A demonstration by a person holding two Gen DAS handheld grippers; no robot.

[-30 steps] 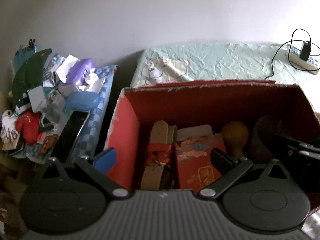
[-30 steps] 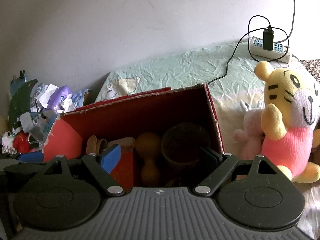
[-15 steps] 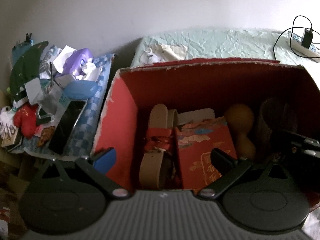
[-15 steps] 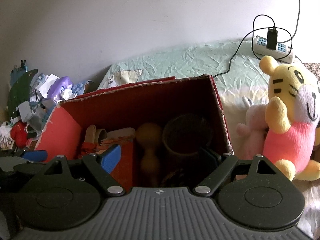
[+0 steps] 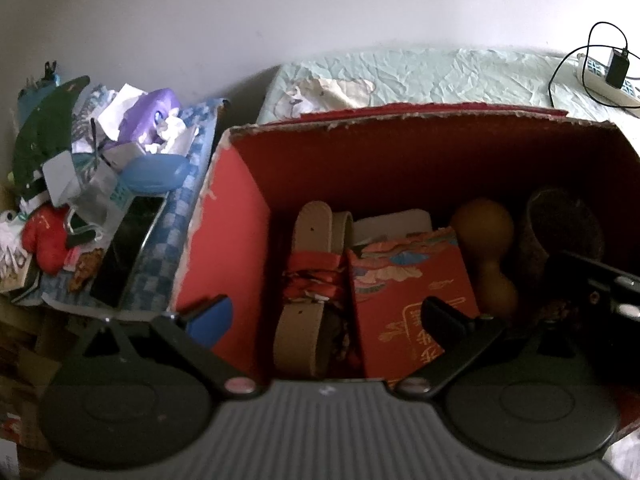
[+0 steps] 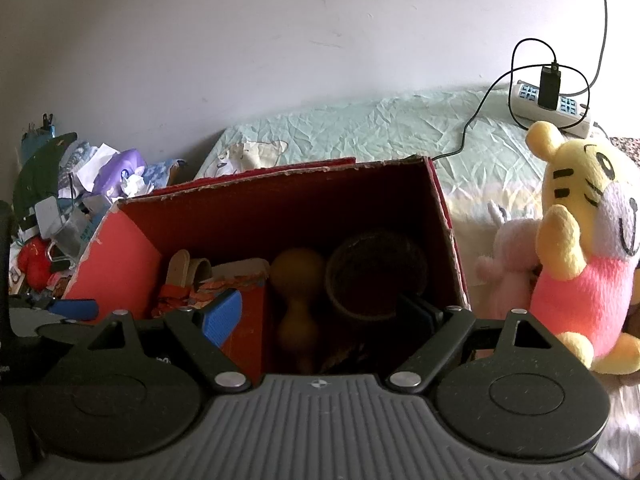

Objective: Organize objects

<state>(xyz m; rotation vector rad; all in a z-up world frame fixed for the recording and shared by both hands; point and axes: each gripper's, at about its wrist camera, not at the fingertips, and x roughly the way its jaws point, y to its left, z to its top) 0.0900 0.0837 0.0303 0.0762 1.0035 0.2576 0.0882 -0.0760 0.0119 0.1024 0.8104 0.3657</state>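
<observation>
On bedding, red box [image 5: 236, 216] holds belt [image 5: 308, 280], gourd [image 5: 486, 252], envelope [image 5: 408, 292].

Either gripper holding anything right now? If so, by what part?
Nothing held. Left gripper and right gripper are both open and empty above the red cardboard box.

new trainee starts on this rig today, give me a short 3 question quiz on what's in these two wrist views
1. True or false: the yellow tiger plush lies inside the red box.
2. Multiple choice: in the box, what stands between the red packet and the dark round pot? A) a gourd B) a phone C) a power strip
3. Fill in: the left claw and the right claw are both ____, holding nothing.

Key
1. False: it sits outside, right of the box.
2. A: the gourd.
3. Open.
</observation>
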